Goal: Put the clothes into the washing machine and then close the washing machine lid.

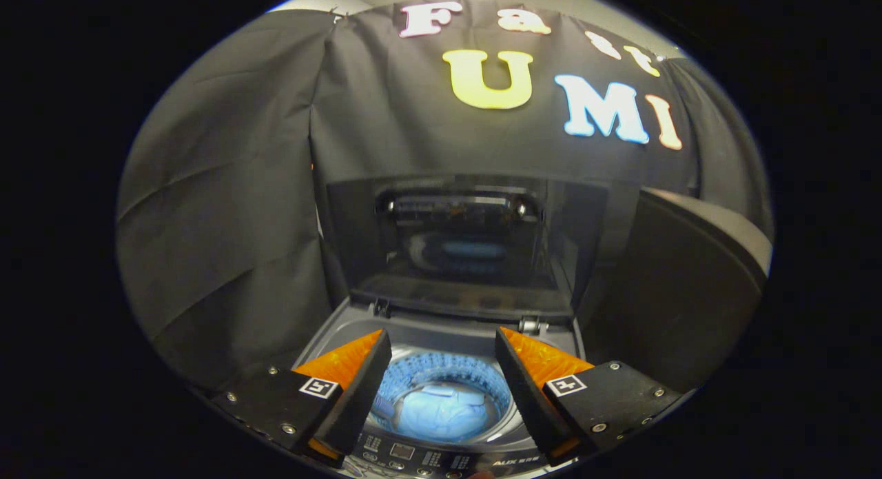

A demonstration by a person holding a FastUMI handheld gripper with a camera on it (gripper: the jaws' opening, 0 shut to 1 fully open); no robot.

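Hovering my gripper (441, 369) with fingers spread, holding nothing, over the washing machine (331, 334); clothes (441, 411) are sitting in the drum, so I'm aiming for the raised lid's (468, 245) top edge.

I see black cloth (227, 210) draped as the booth's wall, creased and hanging in folds. A dark curved panel (689, 286) stands to one side, its pale upper edge catching light.
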